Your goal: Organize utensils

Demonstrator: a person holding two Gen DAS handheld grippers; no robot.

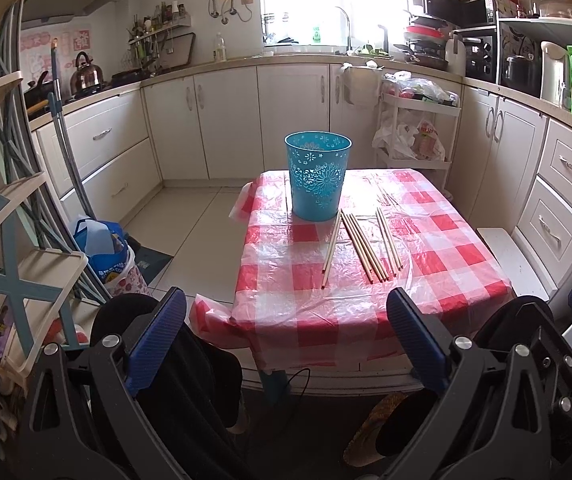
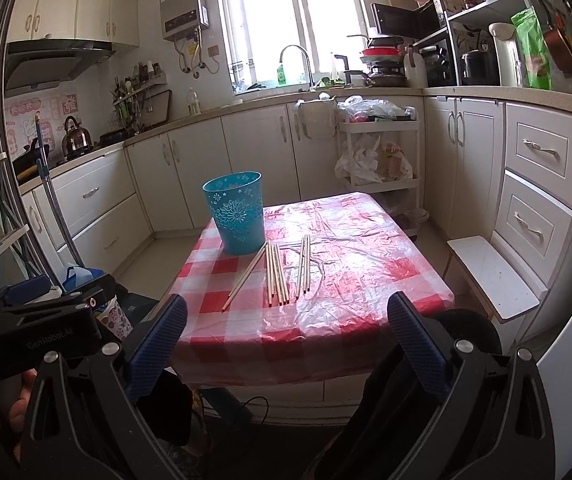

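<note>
Wooden chopsticks (image 1: 360, 246) lie loose on the surface (image 1: 438, 256), mid-area, in three groups: a pair angled at left w/ its far end touching the base of the blue bin (image 1: 318, 176), a tight bundle in the middle, a thinner set to the right. Bin stands upright at the far left part of the surface, perforated flower pattern, top open; can't tell what's inside.

Surface is small, covered w/ red-white check cloth under crinkled clear plastic; glare from the window (image 2: 286, 16) washes out its far half. Room is a kitchen: cream cabinets along three walls, sink under the window, kettle (image 1: 84, 74) on the stove at left, microwave and appliances stacked at right.

White cart (image 1: 414, 128) w/ plastic bags sits beyond the far edge, a white stool (image 2: 494, 276) just beside the right edge, a blue bag (image 1: 101, 244) on the floor at left.

Left hand-held gripper (image 1: 286, 344) and right hand-held gripper (image 2: 286, 344) both hover short of the near edge, fingers spread wide, holding nothing. Nothing lies between them and the chopsticks.
</note>
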